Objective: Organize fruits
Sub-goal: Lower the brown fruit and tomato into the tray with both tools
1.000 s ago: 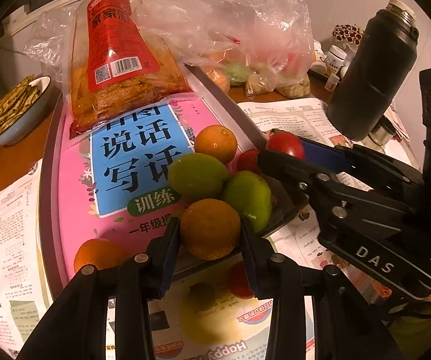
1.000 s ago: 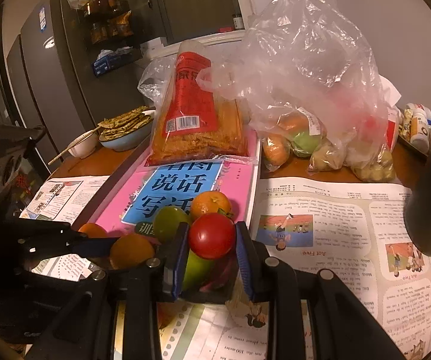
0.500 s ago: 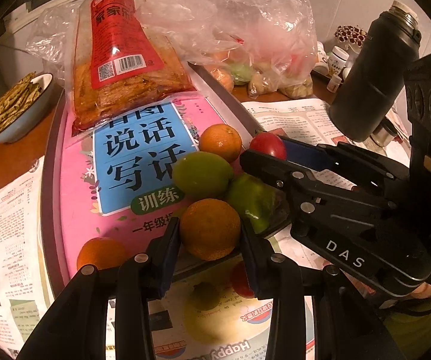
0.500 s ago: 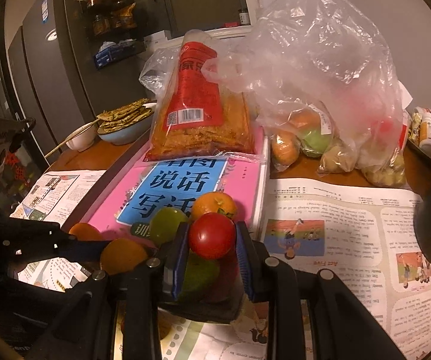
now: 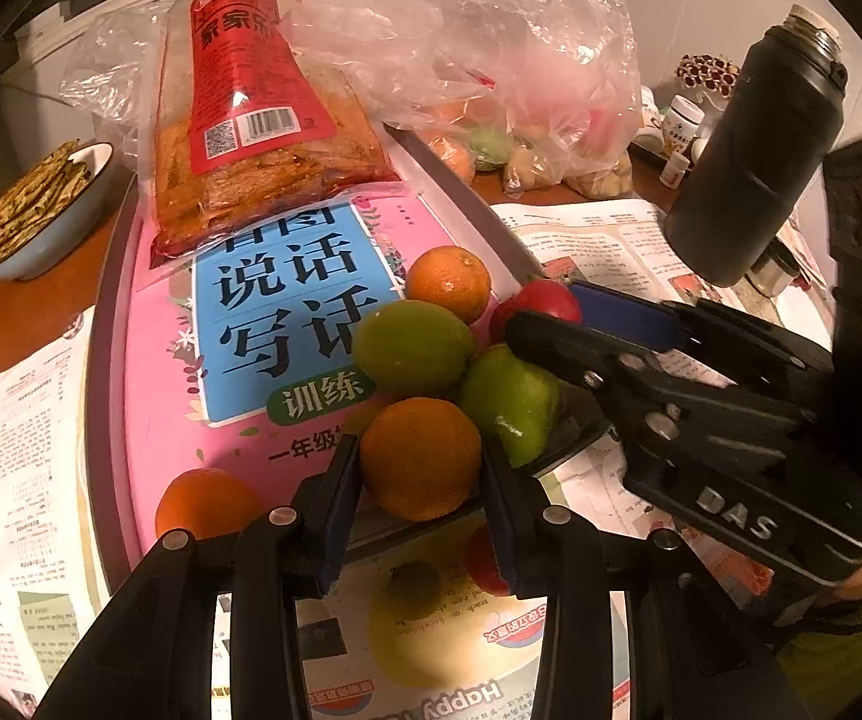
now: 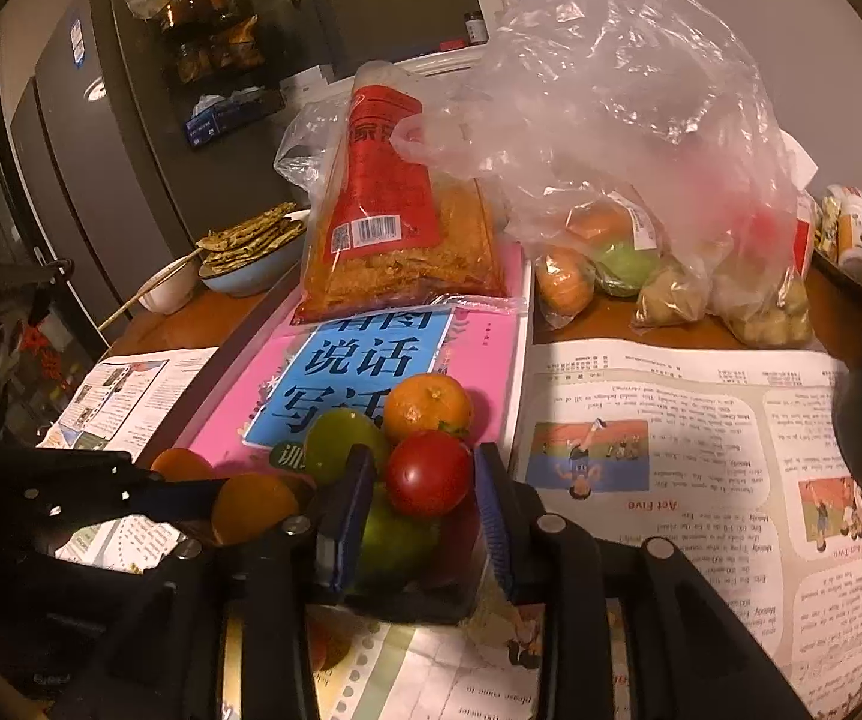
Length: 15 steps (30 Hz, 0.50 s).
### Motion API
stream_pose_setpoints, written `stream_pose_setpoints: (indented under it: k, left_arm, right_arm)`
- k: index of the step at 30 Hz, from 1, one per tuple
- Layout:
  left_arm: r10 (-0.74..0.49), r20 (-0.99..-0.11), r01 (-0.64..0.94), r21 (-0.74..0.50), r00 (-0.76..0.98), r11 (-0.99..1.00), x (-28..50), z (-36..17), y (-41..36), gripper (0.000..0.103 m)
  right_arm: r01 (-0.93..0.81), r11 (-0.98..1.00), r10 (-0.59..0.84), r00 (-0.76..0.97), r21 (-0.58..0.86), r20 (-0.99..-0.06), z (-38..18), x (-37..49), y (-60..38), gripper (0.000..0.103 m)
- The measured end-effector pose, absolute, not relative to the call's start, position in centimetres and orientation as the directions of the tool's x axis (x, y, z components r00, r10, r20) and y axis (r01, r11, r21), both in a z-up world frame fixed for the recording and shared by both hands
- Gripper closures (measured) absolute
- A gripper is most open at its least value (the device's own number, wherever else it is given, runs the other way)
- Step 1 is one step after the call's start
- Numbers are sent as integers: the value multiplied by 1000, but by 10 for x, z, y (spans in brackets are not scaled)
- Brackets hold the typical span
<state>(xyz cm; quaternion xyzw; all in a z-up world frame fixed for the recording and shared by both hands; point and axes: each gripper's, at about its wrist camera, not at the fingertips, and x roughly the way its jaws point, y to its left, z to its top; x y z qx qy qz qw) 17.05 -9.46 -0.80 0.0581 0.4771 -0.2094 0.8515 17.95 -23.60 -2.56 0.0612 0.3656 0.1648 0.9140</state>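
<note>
My left gripper [image 5: 422, 468] is shut on an orange [image 5: 422, 457] just above the near edge of a dark tray [image 5: 104, 324] lined with a pink book. My right gripper [image 6: 428, 480] is shut on a red tomato [image 6: 429, 473]; it shows from the side in the left wrist view [image 5: 541, 306]. On the book sit a green fruit [image 5: 411, 345], a second green fruit [image 5: 505, 401], an orange behind them [image 5: 447, 283] and another orange at the near left [image 5: 206, 503].
A red snack bag [image 5: 251, 138] lies at the tray's far end. A clear plastic bag [image 6: 628, 144] of produce stands behind. A dark flask [image 5: 751, 150] stands at right, a bowl of flatbread [image 5: 41, 204] at left. Newspaper [image 6: 700, 450] covers the table.
The right gripper with the tomato has risen slightly and shifted a little left. The left gripper keeps its hold on the orange, almost unmoved.
</note>
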Motion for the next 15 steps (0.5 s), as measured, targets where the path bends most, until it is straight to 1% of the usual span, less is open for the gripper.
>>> stream_pose_setpoints:
  k: [1,3,15]
  left_arm:
    - [-300,-836,412,-99,459,906,170,-8,-95,63]
    - [-302,-833,409,-101,464,907,170,-8,-94,63]
    - [-298,-834,397,-104,464,912,170,-8,-93,62]
  right_arm:
    - [-258,937,350,680,236,-645,-25,177,-237,64]
    - [-265,932,363,682,248,-635,-25,173,-239,59]
    - [-261,928,372,688,266,-623,-23,166,-243,57]
